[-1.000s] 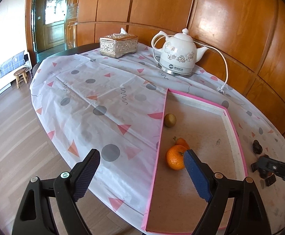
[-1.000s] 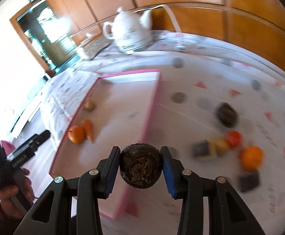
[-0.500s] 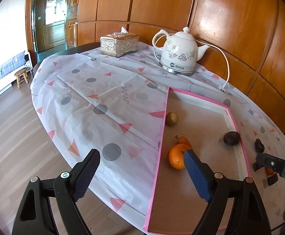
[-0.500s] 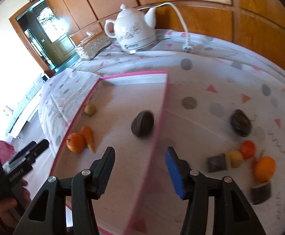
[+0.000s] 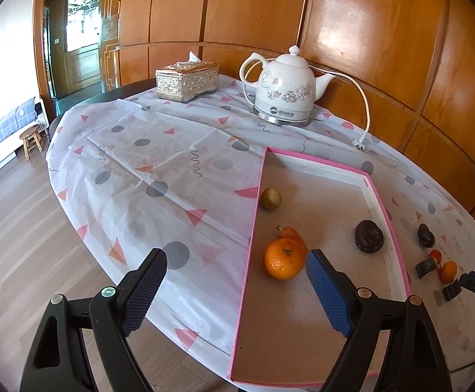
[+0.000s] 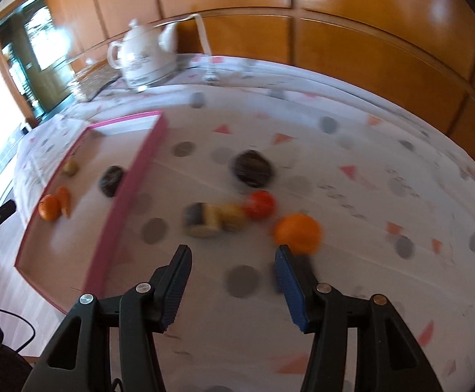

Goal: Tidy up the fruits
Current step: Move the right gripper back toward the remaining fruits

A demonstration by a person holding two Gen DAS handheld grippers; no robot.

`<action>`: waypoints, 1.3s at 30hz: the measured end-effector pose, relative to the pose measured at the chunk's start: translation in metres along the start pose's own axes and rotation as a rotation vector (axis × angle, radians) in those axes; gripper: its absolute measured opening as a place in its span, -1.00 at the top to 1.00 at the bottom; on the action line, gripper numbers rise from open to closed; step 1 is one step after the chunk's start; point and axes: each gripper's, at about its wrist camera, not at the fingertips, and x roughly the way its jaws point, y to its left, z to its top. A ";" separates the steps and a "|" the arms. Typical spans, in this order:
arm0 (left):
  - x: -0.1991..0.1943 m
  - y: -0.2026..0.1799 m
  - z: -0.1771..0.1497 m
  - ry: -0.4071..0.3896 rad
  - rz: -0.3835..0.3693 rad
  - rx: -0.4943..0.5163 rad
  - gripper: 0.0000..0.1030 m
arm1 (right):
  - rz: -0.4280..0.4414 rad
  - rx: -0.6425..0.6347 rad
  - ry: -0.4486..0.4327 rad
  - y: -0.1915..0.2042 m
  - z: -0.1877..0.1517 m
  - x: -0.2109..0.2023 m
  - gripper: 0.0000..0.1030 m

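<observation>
Dark fruit [image 5: 369, 236] lies in the pink tray [image 5: 400, 258]; my right tool [image 6: 234, 281], just opened and empty, aims at loose fruit on the desk [image 6: 351, 261]. Left tool [image 5: 237, 290] spread, idle.

The white kettle [image 5: 283, 93] carries a small dark logo with lettering near its base, too small to read.

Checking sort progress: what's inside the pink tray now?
Inside the pink tray: a kiwi, an orange, a carrot partly hidden behind the orange, and a dark round fruit. The near right corner is covered by the gripper.
</observation>
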 end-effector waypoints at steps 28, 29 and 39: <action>-0.004 -0.036 -0.005 0.005 -0.020 0.137 -0.70 | -0.228 0.143 -0.030 -0.126 -0.009 -0.046 -0.05; -0.003 -0.037 -0.005 0.004 -0.020 0.142 -0.70 | -0.238 0.154 -0.028 -0.131 -0.010 -0.047 -0.05; -0.004 -0.068 -0.004 0.001 -0.033 0.252 -0.70 | -0.344 0.375 -0.001 -0.202 -0.028 -0.050 -0.05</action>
